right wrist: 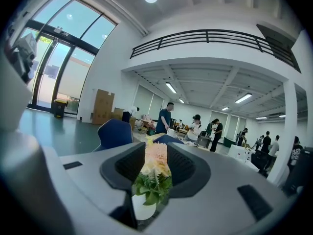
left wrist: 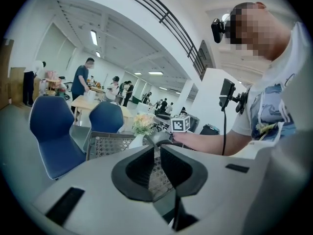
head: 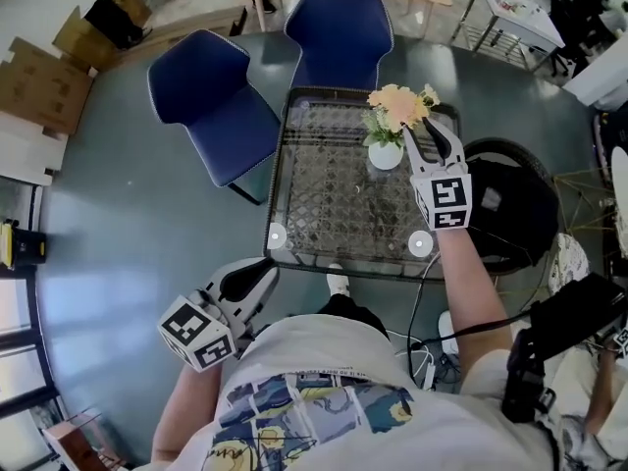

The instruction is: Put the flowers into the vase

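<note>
A small white vase stands on the mesh-topped table near its far right corner, with peach flowers and green leaves standing upright in it. My right gripper is just right of the bouquet at flower height, its jaws apart. In the right gripper view the flowers and vase fill the gap between the jaws, and no pad presses on them. My left gripper hangs low beside my body, off the table's near left corner, jaws together and empty.
Two blue chairs stand beyond the table's far left side. A black round seat sits right of the table, under my right arm. Cardboard boxes lie on the floor far left. Several people stand around tables in the background.
</note>
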The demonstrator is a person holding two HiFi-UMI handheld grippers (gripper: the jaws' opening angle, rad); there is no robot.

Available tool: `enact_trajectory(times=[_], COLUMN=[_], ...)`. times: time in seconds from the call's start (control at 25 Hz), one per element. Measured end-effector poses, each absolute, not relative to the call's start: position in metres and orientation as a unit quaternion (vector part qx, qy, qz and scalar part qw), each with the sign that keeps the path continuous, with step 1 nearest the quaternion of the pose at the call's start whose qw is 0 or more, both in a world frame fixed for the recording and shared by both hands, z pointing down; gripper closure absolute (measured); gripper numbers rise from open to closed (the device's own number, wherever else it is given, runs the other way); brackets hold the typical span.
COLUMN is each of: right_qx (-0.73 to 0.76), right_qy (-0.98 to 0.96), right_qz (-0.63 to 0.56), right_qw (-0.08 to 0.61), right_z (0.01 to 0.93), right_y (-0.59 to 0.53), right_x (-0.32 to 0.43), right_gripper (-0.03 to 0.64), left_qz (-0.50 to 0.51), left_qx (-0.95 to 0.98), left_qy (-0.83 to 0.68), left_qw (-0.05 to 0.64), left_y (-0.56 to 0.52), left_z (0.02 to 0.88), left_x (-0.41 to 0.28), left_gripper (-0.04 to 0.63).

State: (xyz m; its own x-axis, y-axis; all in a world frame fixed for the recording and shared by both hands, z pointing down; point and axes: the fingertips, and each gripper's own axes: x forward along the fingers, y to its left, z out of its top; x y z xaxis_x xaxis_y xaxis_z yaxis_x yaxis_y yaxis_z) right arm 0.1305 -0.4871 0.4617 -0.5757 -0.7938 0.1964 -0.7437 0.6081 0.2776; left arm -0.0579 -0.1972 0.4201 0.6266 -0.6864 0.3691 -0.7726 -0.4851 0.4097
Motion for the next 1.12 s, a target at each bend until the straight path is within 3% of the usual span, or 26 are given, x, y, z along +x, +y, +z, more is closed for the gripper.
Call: enact_trajectory(times=[0.36,0.44,0.52,1.12], right_qx=[0.399,0.367,0.328,0.278], right_qy=[-0.889,-0.899,-0.912,-0.927], right_qz=[-0.056,-0.028,0.003,0.073], right_qw=[0.218,0.236,0.244,0.241], right_z=[0.466,0.474,0.477,0.463], right_y=[-0.343,-0.297,-0.246,0.045], right_x=[0.086,0.064,0.037,-0.038], right_gripper=[0.501,0.581,0.604,0.606], left_qz=[0.059,0.054,0.061,0.092], left_qx=[0.885,0.892,0.896,0.912], left_qy=[-0.39,-0.377,-0.373,-0.325], left_qw=[0.248,0.243,0.232,0.232], left_y=[-0.115,-0.091,-0.067,0.101], left_z=[0.408,0.406,0.406,0.422], left_x=[-0.079,-0.083,-0.092,-0.118], left_gripper=[0.573,0.575,0.586,0.586])
